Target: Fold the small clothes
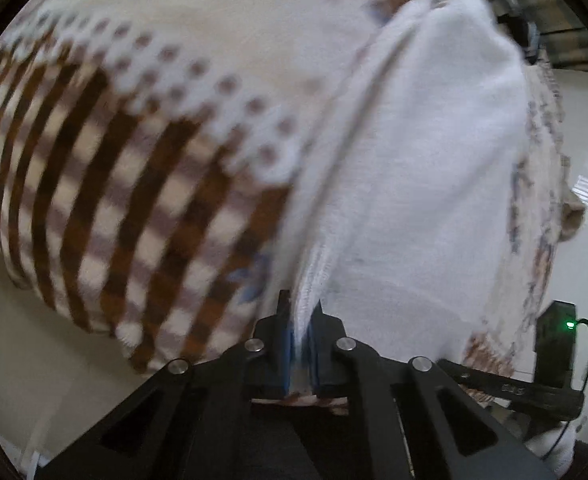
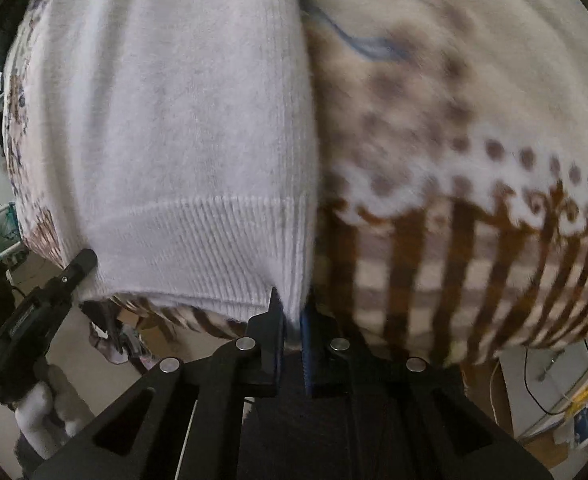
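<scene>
A small knitted sweater (image 1: 414, 140) fills both views, held up in the air. It is white with a brown checked and dotted pattern (image 1: 113, 184). My left gripper (image 1: 302, 308) is shut on the sweater's ribbed white edge. In the right wrist view the sweater (image 2: 181, 120) hangs with its ribbed hem (image 2: 197, 236) low, and my right gripper (image 2: 291, 308) is shut on that hem's corner. The left gripper's black finger (image 2: 73, 268) shows at the hem's other corner in the right wrist view. The pattern is blurred.
A pale surface (image 1: 33, 340) lies below at the left. A black device with a green light (image 1: 558, 332) sits at the right. Clutter, cables and boxes (image 2: 566, 404) lie at the lower right of the right wrist view, and more items (image 2: 1, 228) at its left edge.
</scene>
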